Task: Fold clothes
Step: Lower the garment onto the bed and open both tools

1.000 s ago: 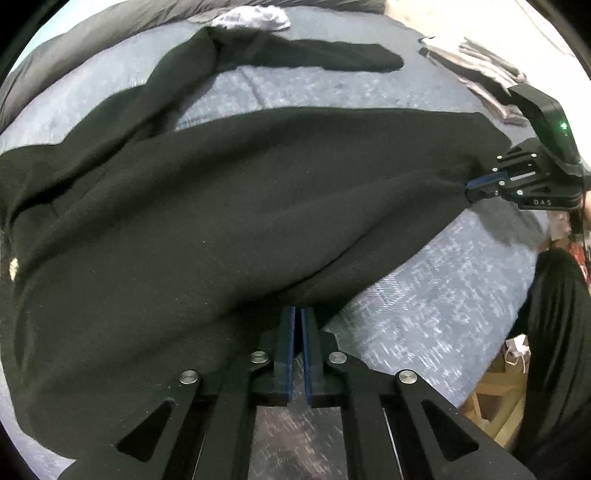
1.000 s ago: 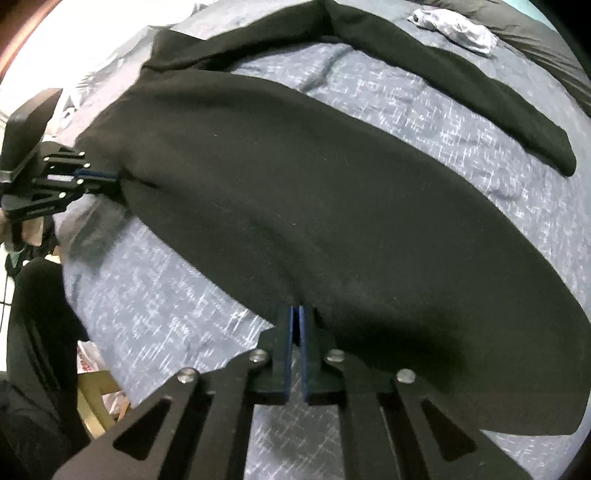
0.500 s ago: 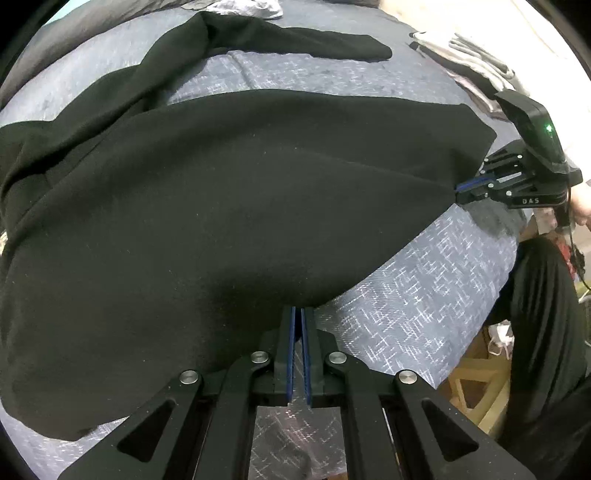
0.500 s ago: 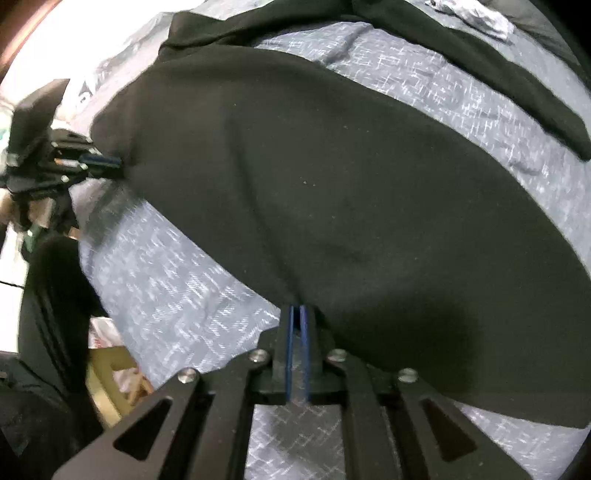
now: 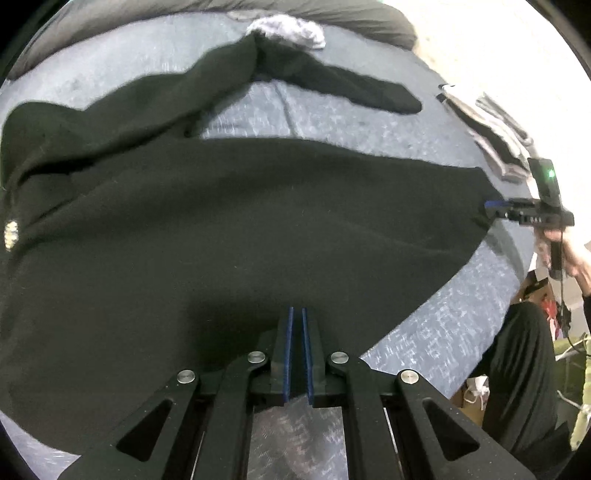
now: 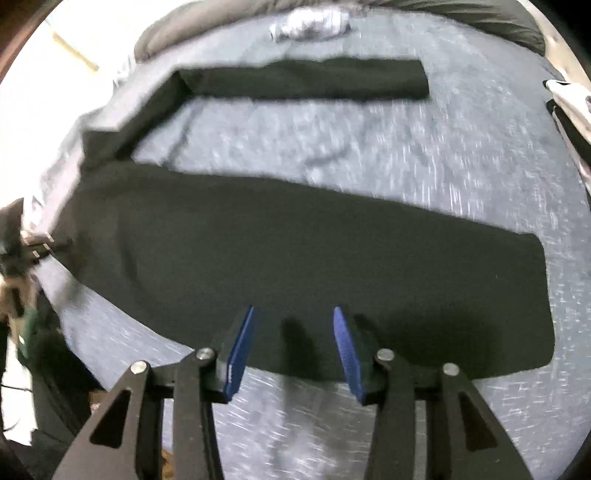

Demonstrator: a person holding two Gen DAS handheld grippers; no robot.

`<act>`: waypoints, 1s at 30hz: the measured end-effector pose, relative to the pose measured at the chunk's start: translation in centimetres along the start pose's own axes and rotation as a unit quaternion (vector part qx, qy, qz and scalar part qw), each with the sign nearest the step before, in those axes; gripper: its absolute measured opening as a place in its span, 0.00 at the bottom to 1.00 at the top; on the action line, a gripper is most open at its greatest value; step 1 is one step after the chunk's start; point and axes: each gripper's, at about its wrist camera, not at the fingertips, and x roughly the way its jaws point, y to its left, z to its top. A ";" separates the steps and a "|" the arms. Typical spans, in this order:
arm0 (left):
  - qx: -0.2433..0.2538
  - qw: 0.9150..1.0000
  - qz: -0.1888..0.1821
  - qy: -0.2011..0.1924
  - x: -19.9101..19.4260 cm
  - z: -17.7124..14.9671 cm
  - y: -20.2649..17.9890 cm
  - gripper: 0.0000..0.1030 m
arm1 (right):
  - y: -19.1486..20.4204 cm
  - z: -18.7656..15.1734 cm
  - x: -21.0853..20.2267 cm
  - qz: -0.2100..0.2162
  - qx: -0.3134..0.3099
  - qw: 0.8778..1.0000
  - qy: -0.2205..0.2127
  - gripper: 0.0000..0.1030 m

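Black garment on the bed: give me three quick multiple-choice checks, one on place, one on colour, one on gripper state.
1. Where does the crumpled light cloth lie?
A. at the bed's far end, beyond the black garment
B. between the right gripper's fingers
C. on the floor

2. What colour are the pads of the right gripper?
A. red
B. blue
C. green

3. How do the grippers stand?
A. both open
B. left gripper shut on the garment's edge, right open
C. right shut, left open

Key: 1 A, it sits past the sleeve near the dark bedding; 2 B, blue pads show in the right wrist view; 3 B, left pads pinch fabric, right fingers are spread with the garment lying flat.
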 end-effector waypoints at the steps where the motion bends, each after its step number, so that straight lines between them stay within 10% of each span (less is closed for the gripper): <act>1: -0.003 1.000 0.003 0.009 0.7 -0.2 0.1 0.05 | -0.2 -0.2 0.6 -0.011 -0.001 1.000 0.012 0.43; 7: -0.019 0.999 0.004 0.030 3.0 -1.2 0.6 0.05 | -0.9 -0.8 1.1 -0.007 0.005 1.000 0.024 0.43; 23: -0.150 0.977 0.027 -0.150 -0.4 4.5 6.3 0.17 | -5.4 10.1 -1.3 0.009 0.126 0.985 -0.117 0.51; 30: -0.164 0.969 0.040 -0.179 0.9 6.8 7.4 0.42 | -9.8 14.9 -0.9 0.008 0.197 0.968 -0.157 0.64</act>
